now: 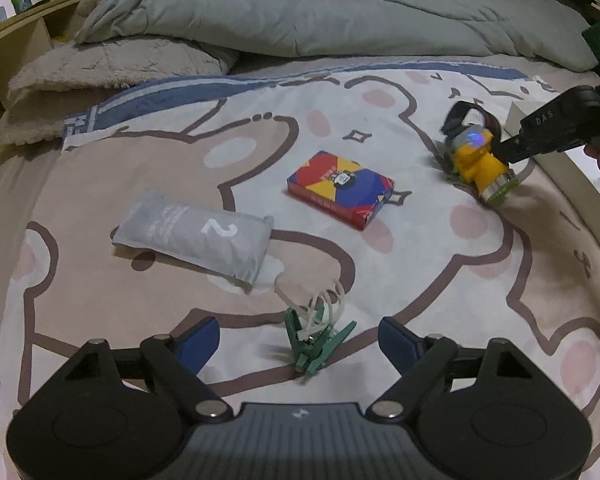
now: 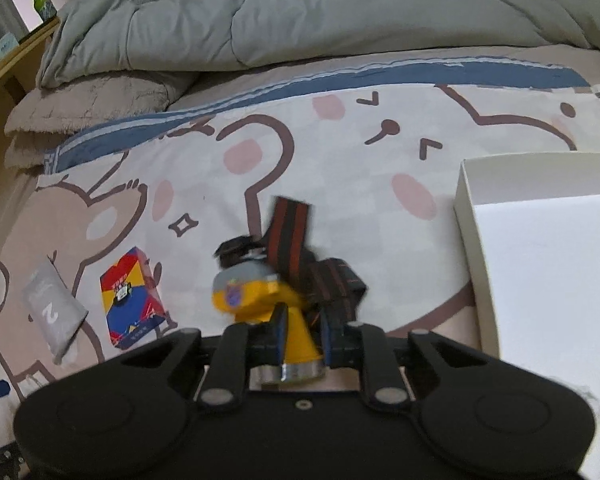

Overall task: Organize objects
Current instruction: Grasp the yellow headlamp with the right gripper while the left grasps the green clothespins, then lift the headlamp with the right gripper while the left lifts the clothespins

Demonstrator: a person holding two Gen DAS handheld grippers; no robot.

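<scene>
A yellow headlamp (image 2: 268, 300) with a black and red strap (image 2: 296, 236) is clamped between the blue pads of my right gripper (image 2: 302, 338), just above the bed sheet. It also shows in the left wrist view (image 1: 476, 160), held by the right gripper (image 1: 508, 152). My left gripper (image 1: 300, 344) is open, with a bundle of green clothes pegs and white zip ties (image 1: 316, 336) lying between its fingers on the sheet. A colourful card box (image 1: 340, 188) and a grey pouch marked 2 (image 1: 196, 236) lie further out.
A white open box (image 2: 540, 264) sits on the bed at the right of the headlamp. A grey duvet (image 1: 320, 4) and beige pillow (image 1: 100, 60) are piled at the back. A wooden nightstand (image 1: 16, 40) with a green bottle stands at the far left.
</scene>
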